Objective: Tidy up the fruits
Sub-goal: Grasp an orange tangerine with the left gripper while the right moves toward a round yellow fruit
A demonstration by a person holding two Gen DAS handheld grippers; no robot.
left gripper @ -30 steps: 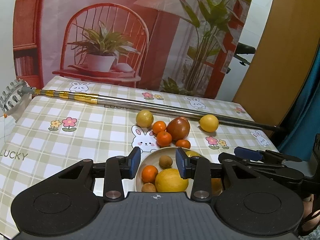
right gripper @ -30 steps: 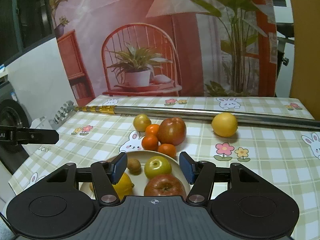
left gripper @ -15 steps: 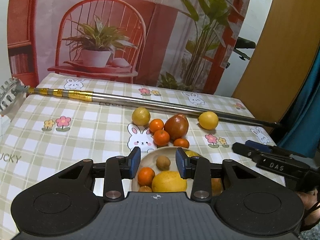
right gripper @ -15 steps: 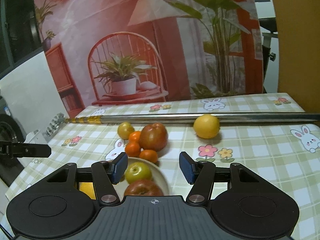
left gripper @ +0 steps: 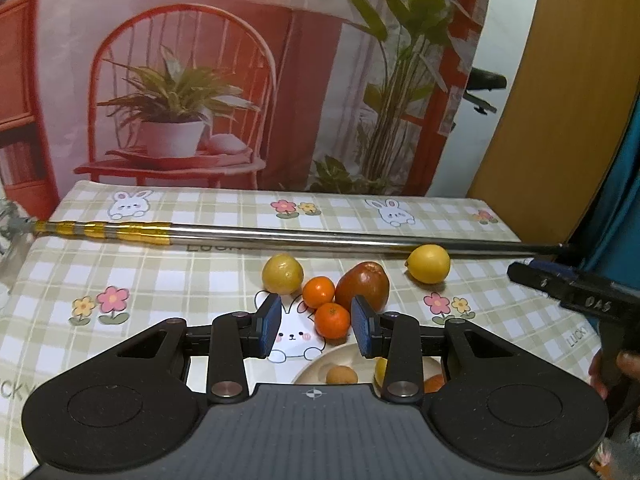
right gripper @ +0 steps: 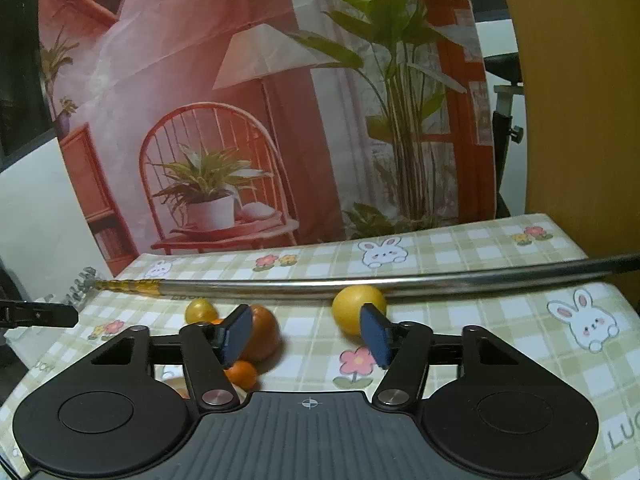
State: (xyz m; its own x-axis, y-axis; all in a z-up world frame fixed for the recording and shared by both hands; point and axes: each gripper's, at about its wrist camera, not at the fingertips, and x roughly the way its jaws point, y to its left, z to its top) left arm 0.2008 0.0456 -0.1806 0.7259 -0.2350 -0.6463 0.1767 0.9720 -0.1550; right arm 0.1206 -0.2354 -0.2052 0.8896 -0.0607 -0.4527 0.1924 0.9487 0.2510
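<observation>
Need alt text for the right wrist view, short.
The right gripper, jaws open and just widened with nothing between them, faces a lone yellow lemon on a checked bunny tablecloth. A red-brown fruit and small oranges lie left; a metal pole runs behind.

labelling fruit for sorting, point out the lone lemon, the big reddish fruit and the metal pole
lemon [left gripper: 428, 264]: left wrist view, middle of its yellow skin
reddish fruit [left gripper: 363, 286]: left wrist view, centre of its body
metal pole [left gripper: 320, 237]: left wrist view, bare silver shaft

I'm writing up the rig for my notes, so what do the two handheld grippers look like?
Both are matte black plastic. Each left gripper and right gripper has a ribbed grey centre plate with a crosshair mark, round side discs, silver pivot bolts, and dark blue textured pads. White lettering marks the right gripper's side.
</observation>
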